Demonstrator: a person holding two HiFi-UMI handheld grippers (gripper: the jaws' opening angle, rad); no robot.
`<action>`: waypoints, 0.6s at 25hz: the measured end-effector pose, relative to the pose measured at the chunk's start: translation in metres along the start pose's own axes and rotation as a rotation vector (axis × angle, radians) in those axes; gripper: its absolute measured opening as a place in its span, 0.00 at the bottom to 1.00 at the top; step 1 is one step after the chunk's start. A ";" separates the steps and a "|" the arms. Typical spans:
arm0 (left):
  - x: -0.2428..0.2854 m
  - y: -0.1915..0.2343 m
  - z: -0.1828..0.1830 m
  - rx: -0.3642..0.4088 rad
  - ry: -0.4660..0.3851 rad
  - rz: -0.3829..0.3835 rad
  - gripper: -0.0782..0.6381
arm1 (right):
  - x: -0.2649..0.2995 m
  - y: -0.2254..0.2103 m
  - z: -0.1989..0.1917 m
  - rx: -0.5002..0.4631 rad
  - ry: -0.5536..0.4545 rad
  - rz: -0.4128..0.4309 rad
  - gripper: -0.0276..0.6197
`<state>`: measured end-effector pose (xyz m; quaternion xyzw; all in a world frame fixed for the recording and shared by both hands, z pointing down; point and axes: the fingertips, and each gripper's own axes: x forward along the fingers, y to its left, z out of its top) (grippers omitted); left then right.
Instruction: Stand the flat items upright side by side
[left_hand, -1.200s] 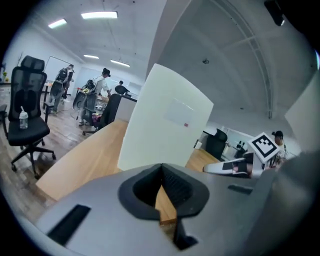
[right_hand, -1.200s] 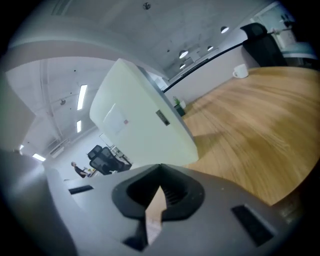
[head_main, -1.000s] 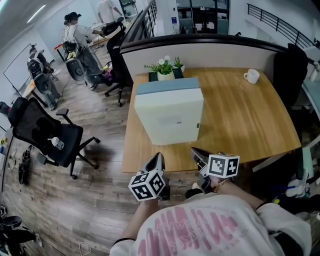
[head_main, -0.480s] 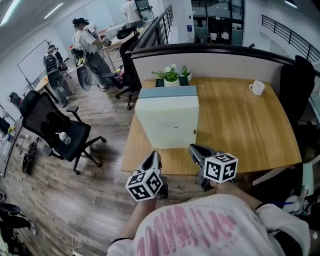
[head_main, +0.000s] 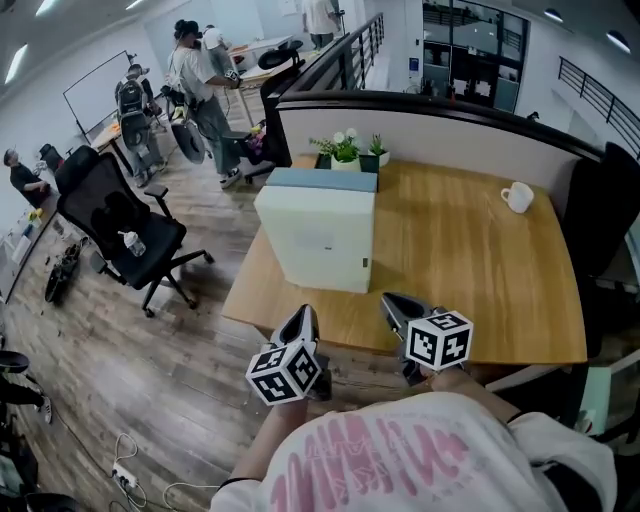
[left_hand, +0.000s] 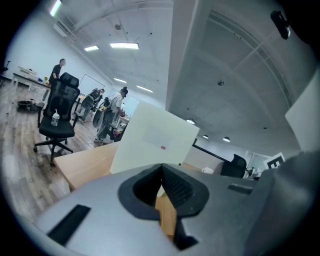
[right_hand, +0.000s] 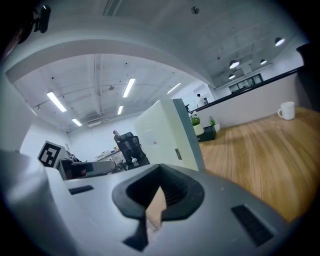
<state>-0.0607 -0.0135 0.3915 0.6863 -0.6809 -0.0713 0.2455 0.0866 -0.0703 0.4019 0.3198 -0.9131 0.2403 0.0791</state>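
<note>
A pale green box (head_main: 318, 240) with a blue-grey top stands on the left half of the wooden desk (head_main: 470, 270). It also fills the middle of the left gripper view, box (left_hand: 152, 140), and stands left of centre in the right gripper view, box (right_hand: 167, 135). No loose flat items show on the desk. My left gripper (head_main: 309, 313) hovers at the desk's front edge, just before the box, shut and empty. My right gripper (head_main: 389, 300) is beside it to the right, over the front edge, also shut with nothing in it. In their own views, left gripper (left_hand: 162, 172) and right gripper (right_hand: 161, 182) both show their jaws pressed together.
A white mug (head_main: 518, 197) sits at the desk's far right. Small potted plants (head_main: 345, 150) stand behind the box against a grey partition (head_main: 450, 125). A black office chair (head_main: 120, 225) stands on the floor to the left, with people farther back.
Both grippers have risen a little and come forward to the desk's front edge, and the right one has rolled. The box has stayed put.
</note>
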 end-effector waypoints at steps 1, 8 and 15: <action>-0.003 -0.002 -0.002 -0.004 -0.003 0.013 0.12 | -0.004 -0.002 -0.002 0.000 0.007 0.007 0.04; -0.025 -0.021 -0.016 -0.008 -0.024 0.063 0.12 | -0.030 -0.012 -0.013 0.005 0.024 0.033 0.04; -0.040 -0.029 -0.019 0.002 -0.039 0.080 0.12 | -0.042 -0.009 -0.023 -0.001 0.038 0.055 0.04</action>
